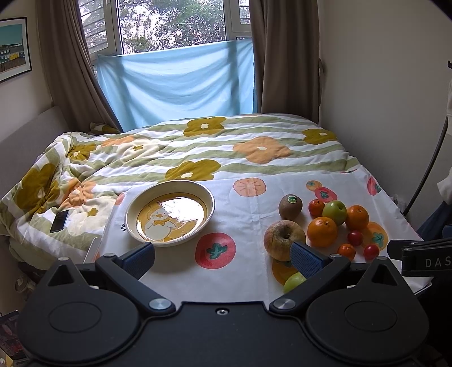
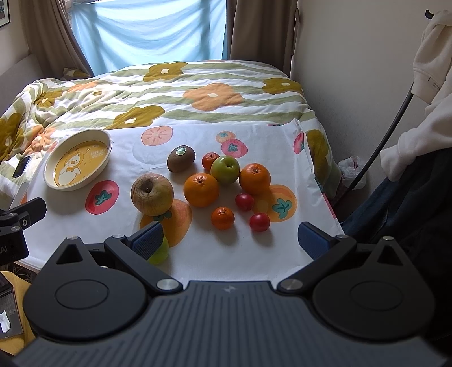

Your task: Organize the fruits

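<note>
Both claws spread apart, empty: left claw (image 1: 223, 258), right claw (image 2: 230, 240). Fruits loose on cloth (image 2: 271, 254) right of empty bowl (image 1: 209, 207). Suggest taking wrinkled apple (image 2: 152, 194) first; grip at widest, lift clear of green fruit (image 2: 161, 252).

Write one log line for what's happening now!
left gripper open | right gripper open | plate empty | fruits on cloth

A home bedroom: a bed under a flower-printed green-striped quilt (image 1: 197, 152) fills the room, brown curtains (image 1: 285, 56) frame a window (image 1: 172, 22) at its far edge, and a framed picture (image 1: 12, 48) hangs on the left wall.
</note>
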Tool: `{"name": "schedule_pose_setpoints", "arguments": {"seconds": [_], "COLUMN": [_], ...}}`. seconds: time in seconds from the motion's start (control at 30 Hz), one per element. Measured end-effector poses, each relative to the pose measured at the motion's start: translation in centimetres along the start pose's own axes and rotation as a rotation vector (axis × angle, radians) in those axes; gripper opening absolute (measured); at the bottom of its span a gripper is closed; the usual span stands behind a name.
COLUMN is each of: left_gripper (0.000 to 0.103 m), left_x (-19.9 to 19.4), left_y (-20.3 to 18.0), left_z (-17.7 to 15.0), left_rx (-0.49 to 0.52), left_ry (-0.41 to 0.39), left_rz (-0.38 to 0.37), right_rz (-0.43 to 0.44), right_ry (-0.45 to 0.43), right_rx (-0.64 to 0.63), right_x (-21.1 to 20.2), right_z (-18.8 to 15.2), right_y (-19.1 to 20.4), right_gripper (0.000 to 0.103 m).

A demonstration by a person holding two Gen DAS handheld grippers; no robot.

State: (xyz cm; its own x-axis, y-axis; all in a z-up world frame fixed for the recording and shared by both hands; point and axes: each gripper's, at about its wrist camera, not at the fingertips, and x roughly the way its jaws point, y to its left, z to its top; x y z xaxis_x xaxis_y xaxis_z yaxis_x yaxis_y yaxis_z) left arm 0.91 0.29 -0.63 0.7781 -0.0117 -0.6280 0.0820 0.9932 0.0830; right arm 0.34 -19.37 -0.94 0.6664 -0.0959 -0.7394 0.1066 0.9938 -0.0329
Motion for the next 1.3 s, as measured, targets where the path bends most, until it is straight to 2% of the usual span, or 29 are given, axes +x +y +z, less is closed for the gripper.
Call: {"name": "schedule_pose_setpoints", "arguments": {"seconds": [0.73, 0.9, 1.13, 1.3], "left_gripper": [0.103, 0.103, 0.103, 0.103], "left_x": [0.0, 0.1, 1.9, 4.0], "left_y": [0.5, 0.4, -0.3, -2.2], "left_z": [0.4, 1.0, 0.8, -0.6], "left_rx": [0.006, 0.016, 0.042, 0.050], "left_ry": [-0.015, 0.002, -0.006, 0.005], "left_rz": [-0.005, -0.023, -0.077, -0.080], "right_rz": [-0.002, -0.006, 0.000, 0.036], "right_ry": [-0.005, 0.007, -0.009, -0.035], "right_rx": [0.008, 0.023, 0.077, 0.064], "right_x": [0.2, 0.2, 1.1, 3.3], "right_z": [0.1, 0.8, 0.0, -0.6], "right_y": [0.4, 0.4, -1.0, -2.2], "right_gripper": [0.103, 0.103, 0.103, 0.103]}}
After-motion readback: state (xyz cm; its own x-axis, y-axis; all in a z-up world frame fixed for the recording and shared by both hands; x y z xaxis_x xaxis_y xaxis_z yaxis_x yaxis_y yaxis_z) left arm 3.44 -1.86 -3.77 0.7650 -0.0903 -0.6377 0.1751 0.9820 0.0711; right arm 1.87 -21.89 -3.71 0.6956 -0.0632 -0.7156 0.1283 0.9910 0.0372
